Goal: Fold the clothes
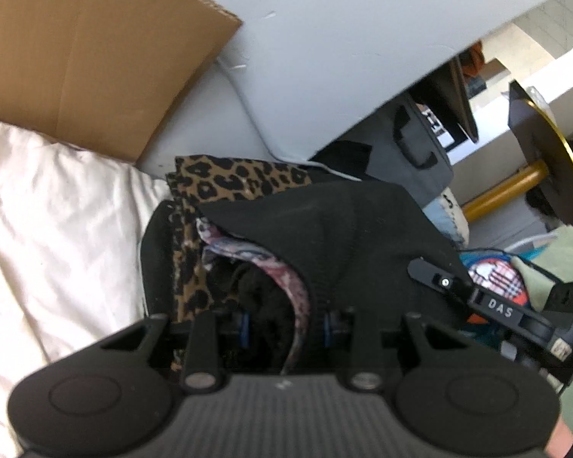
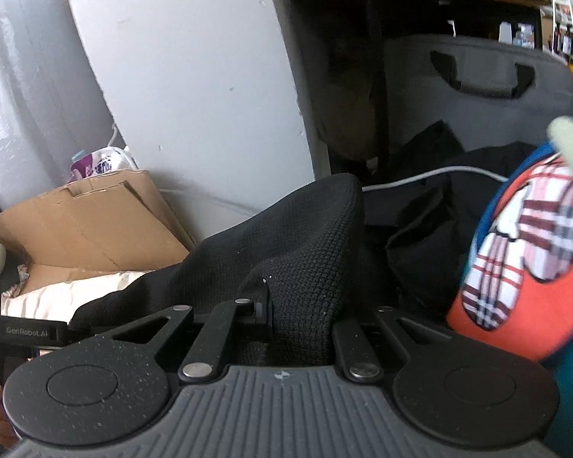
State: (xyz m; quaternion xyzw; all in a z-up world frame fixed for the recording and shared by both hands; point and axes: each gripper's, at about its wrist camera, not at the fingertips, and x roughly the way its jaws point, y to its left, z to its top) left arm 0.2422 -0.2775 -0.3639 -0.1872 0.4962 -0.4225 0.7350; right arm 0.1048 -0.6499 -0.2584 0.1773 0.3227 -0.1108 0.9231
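Cream bedding (image 1: 53, 225) sits beside one black knit garment (image 1: 347, 229), stretched sideways between two grippers: right gripper (image 2: 286, 320) pinches it nearly closed, left gripper (image 1: 286, 324) clamps its ribbed edge.

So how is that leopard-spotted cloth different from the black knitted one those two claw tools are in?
The leopard-print cloth is tan with black spots; the black knit garment is plain black. The leopard-print cloth lies in the pile, gripped by nothing, while the black knit garment is pinched by the left gripper and the right gripper. The leopard-print cloth sits partly under it. Both are unfolded clothes beside the cream bedding.
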